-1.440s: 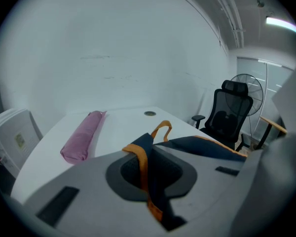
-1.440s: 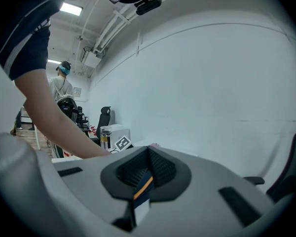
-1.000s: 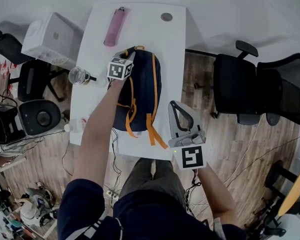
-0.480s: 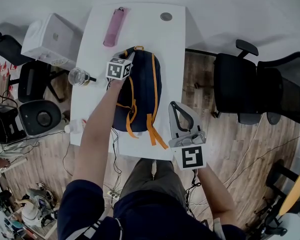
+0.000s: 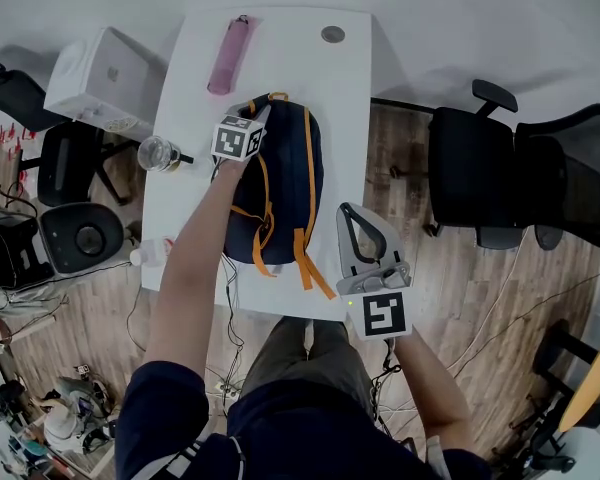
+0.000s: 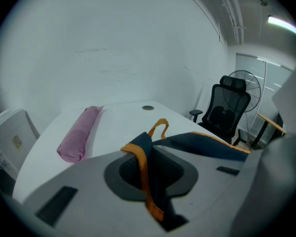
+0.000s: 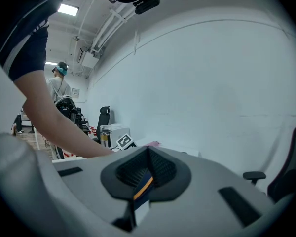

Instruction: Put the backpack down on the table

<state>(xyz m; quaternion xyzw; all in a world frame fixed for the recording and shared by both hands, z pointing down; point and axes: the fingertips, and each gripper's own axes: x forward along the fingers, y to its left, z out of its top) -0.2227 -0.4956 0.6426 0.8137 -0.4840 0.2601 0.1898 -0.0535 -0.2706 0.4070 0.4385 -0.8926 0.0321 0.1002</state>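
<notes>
The backpack (image 5: 292,178) lies flat on the white table (image 5: 310,63), lengthwise down the middle of the top, with its lower end and loose strap ends reaching the near edge. Its full weight appears to rest on the table, so the set-down itself is judged essentially complete. The remaining work is release and withdrawal. The left gripper (image 5: 264,117) sits at the upper end of the pack, close to the carry loop (image 6: 159,127). Its jaws are nearly together and just beginning to open, with an orange strap (image 6: 139,169) and a fold of navy fabric between them. The right gripper (image 5: 349,212) hangs just beside the pack's right flank, past the table edge. Its jaws are closed with nothing seen gripped, and only a sliver of the pack shows beyond them. The backpack is dark navy with orange piping, orange webbing straps and an orange top loop. It looks soft, slack and lightly filled. A pink pouch (image 5: 230,53) lies well apart at the far end.
</notes>
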